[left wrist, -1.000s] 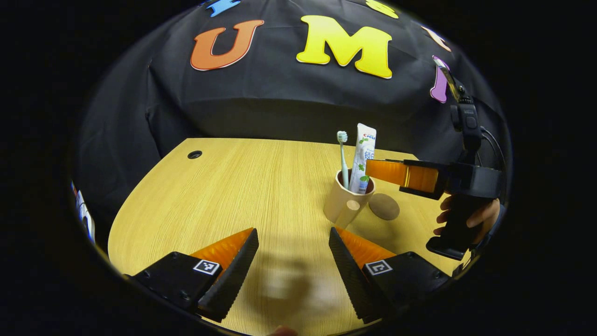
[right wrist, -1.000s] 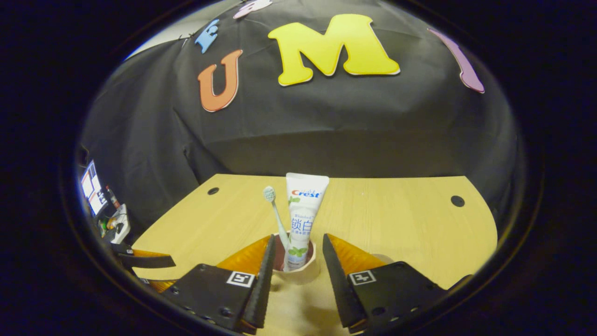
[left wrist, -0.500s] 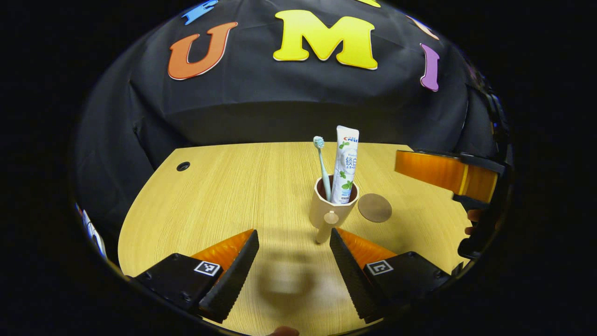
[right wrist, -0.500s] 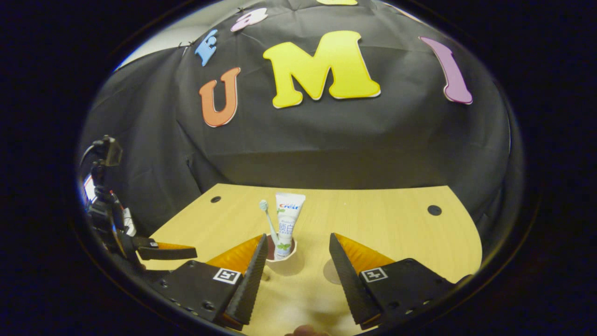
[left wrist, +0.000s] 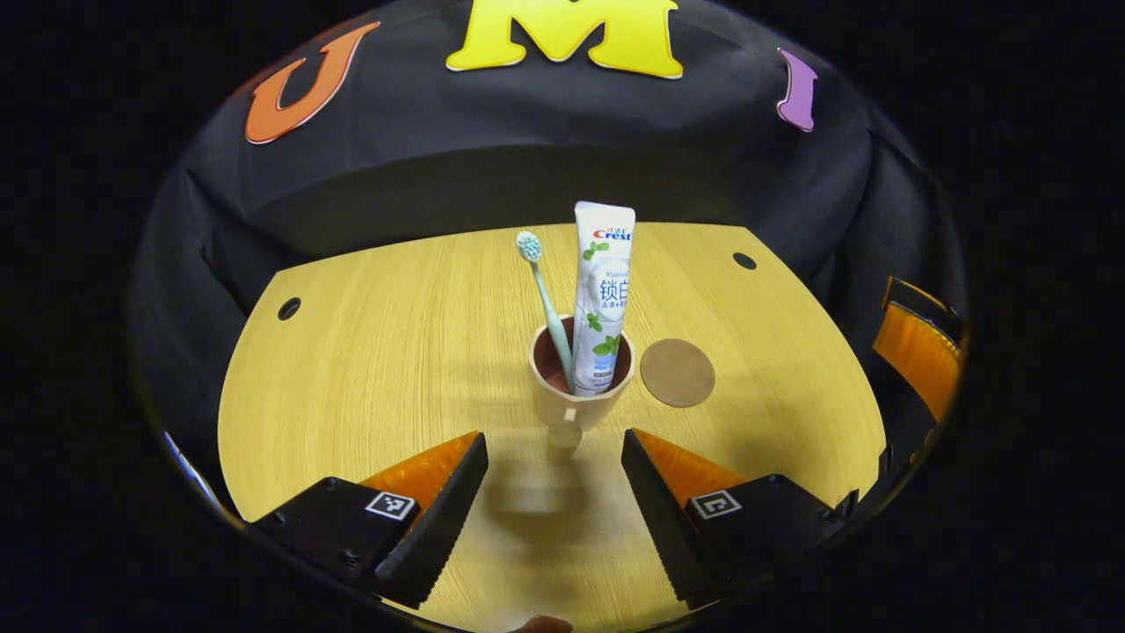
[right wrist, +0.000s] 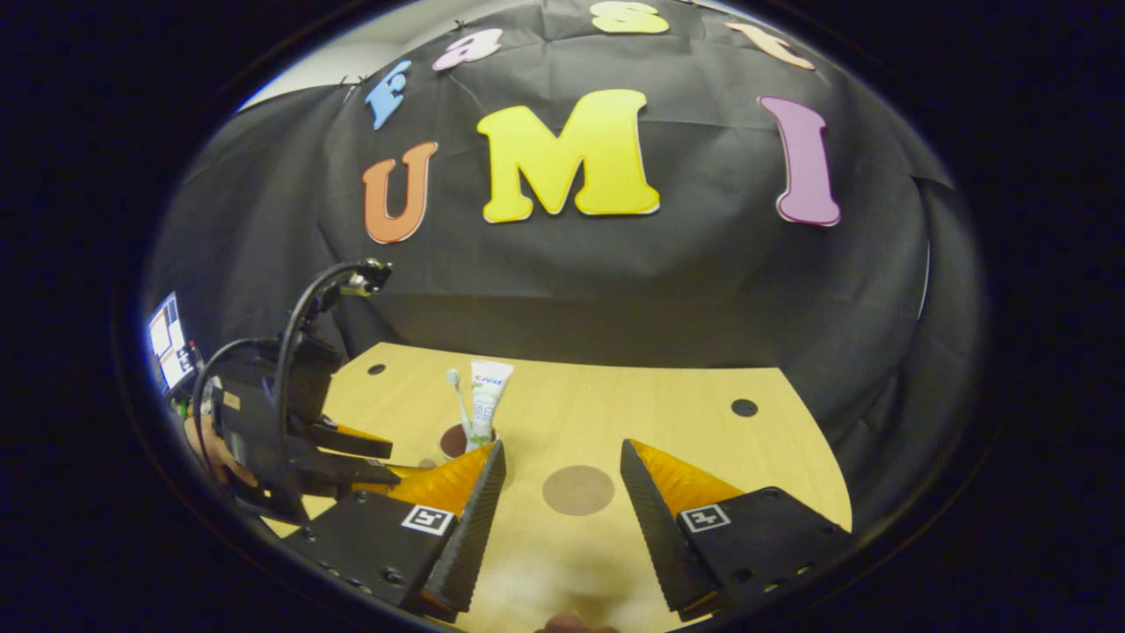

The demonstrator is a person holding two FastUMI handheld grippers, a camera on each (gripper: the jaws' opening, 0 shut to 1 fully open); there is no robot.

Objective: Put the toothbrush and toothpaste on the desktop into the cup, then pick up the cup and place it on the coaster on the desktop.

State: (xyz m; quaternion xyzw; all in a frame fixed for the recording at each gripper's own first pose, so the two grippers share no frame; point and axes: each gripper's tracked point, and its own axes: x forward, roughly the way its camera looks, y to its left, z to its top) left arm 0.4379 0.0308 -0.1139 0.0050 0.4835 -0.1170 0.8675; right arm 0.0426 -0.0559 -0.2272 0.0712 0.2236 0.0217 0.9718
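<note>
Right gripper has backed off the cup, seemingly untouched; both grippers' fingers wide apart.

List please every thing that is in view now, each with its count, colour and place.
cup: one, beige, standing mid-table.
toothbrush: one, pale green, upright in the cup.
toothpaste: one, white tube, upright in the cup beside the toothbrush.
coaster: one, brown, round, flat on the table beside the cup, apart from it.
table: one, light wood, with dark round holes near its far edge.
left gripper: one, open, just short of the cup.
right gripper: one, open, short of the coaster.
</note>
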